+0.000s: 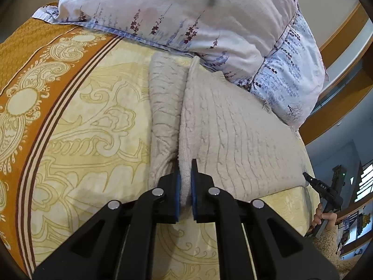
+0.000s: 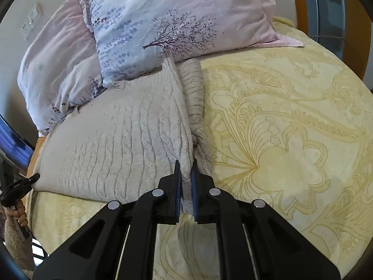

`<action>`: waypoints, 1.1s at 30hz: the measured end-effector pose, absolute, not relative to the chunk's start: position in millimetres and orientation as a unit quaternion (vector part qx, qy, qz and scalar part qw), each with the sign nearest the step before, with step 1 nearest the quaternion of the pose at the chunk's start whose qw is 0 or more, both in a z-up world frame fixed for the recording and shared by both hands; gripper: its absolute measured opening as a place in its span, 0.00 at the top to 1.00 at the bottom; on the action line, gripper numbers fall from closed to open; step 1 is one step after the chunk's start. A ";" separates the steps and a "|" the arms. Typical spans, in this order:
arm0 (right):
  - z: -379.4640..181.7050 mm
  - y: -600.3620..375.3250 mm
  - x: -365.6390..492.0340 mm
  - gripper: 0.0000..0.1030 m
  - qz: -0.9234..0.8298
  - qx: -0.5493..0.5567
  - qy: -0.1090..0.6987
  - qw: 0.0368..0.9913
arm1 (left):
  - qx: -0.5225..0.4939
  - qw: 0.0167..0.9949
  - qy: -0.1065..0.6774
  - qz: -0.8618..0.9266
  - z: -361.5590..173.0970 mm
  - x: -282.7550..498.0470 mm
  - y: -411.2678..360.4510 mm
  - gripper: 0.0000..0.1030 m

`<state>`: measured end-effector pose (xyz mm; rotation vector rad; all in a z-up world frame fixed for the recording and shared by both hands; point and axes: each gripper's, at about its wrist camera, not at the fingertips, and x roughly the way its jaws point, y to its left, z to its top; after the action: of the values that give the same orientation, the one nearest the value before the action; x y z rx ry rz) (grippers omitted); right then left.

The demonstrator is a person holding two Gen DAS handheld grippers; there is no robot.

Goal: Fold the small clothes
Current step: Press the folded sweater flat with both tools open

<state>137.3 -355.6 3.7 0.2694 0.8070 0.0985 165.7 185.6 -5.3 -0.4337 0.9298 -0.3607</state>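
Note:
A beige knitted garment (image 1: 233,135) lies on the yellow patterned bedspread (image 1: 93,140), stretched between both grippers. My left gripper (image 1: 185,170) is shut on the garment's near left corner, with a sleeve (image 1: 163,107) lying just left of it. My right gripper (image 2: 186,170) is shut on the garment's (image 2: 121,140) near right corner, with the other sleeve (image 2: 195,98) to its right. The right gripper shows at the left wrist view's right edge (image 1: 310,179), and the left gripper at the right wrist view's left edge (image 2: 32,178).
Floral pillows (image 1: 186,11) (image 2: 177,18) lie against the garment's far edge. An orange patterned border (image 1: 28,88) runs along the bedspread's left side. A wooden bed frame (image 1: 345,39) curves behind the pillows. The bedspread stretches right of the garment (image 2: 291,140).

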 end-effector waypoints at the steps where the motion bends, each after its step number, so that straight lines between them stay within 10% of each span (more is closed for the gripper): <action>1: 4.5 -354.2 137.4 0.92 0.044 0.126 0.394 0.910 | -0.205 0.856 0.442 -0.171 -4.9 165.6 185.0 0.92; 14: 51.6 -315.3 146.5 0.53 0.044 0.085 0.327 0.940 | -0.167 0.895 0.380 -0.163 46.8 174.4 164.9 0.39; 33: 17.1 -292.1 196.3 0.49 0.031 0.061 0.406 0.911 | -0.164 0.876 0.426 -0.157 17.3 206.0 137.8 0.39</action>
<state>196.3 -292.1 17.1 0.1255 0.8377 0.0644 206.0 137.8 17.3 -0.3413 0.8897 -0.3285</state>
